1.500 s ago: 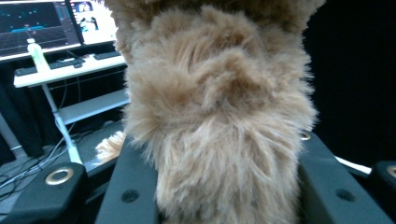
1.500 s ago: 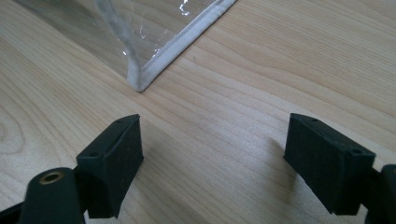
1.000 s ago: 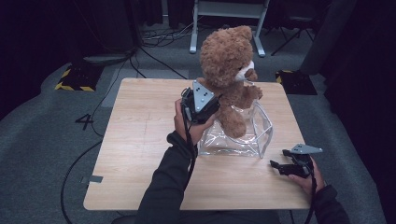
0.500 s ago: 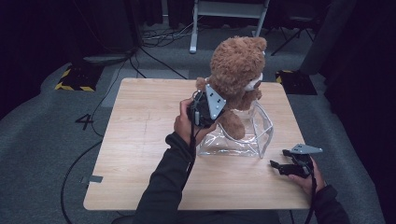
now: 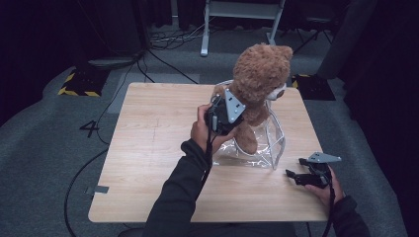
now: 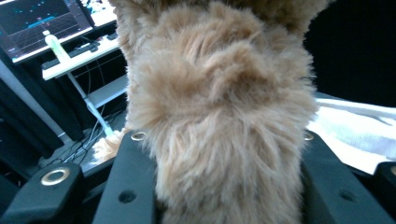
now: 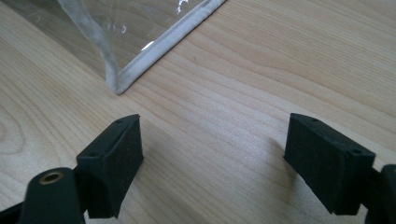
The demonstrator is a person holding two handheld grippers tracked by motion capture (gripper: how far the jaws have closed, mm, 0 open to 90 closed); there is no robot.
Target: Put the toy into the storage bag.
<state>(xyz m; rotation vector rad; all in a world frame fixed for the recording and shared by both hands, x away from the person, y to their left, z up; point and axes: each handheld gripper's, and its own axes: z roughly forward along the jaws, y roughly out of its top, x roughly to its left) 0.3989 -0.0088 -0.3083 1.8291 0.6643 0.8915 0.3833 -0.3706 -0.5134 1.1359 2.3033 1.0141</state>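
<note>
Nearest, at the table's (image 5: 148, 197) near right corner, the right gripper (image 7: 212, 163) sat low over the bare wood with its jaws spread wide — nothing between them, touching nothing. Just beyond its jaws lay the near corner of the clear bag (image 7: 140, 60), its white-piped edge resting on the wood.

Farther in, at the middle of the table, the left gripper (image 5: 232, 116) was clamped on the teddy bear (image 5: 259, 79) — in the left gripper view tan fur (image 6: 219, 140) bulged between the two black jaws, which pressed it from both sides. The bear stood upright, leaning right, with its legs down inside the open clear bag (image 5: 269, 148) and its head and chest well above the rim.
</note>
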